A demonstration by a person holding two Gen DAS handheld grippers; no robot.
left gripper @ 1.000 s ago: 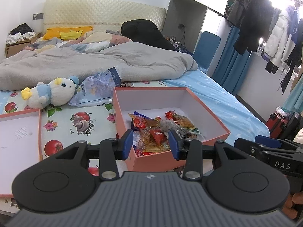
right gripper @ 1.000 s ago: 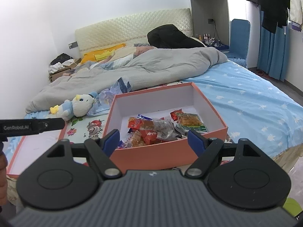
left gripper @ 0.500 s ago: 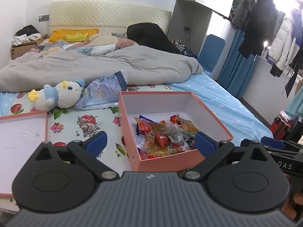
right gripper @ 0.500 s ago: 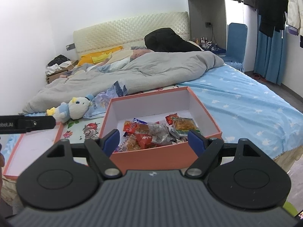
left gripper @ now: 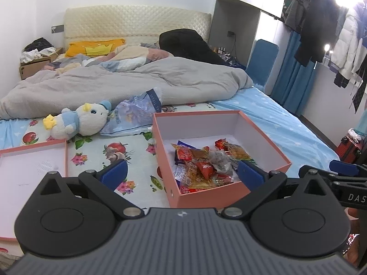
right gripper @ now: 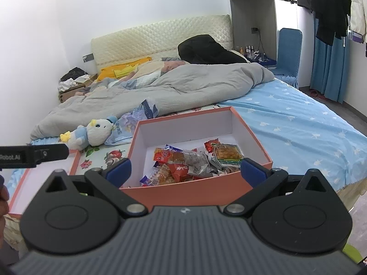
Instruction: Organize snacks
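An open salmon-pink box (left gripper: pixel 229 194) of wrapped snacks (left gripper: pixel 206 165) sits on a bed's fruit-print sheet (left gripper: pixel 128 146), its lid (left gripper: pixel 34 158) lying to the left. Both the left gripper (left gripper: pixel 181 174) and right gripper (right gripper: pixel 185 168) hover before it — jaws spread wide, just opened, gripping nothing — near a plush duck (left gripper: pixel 80 121).

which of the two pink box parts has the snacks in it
The deep pink box on the right holds the snack packets; the shallow pink lid to its left has none.
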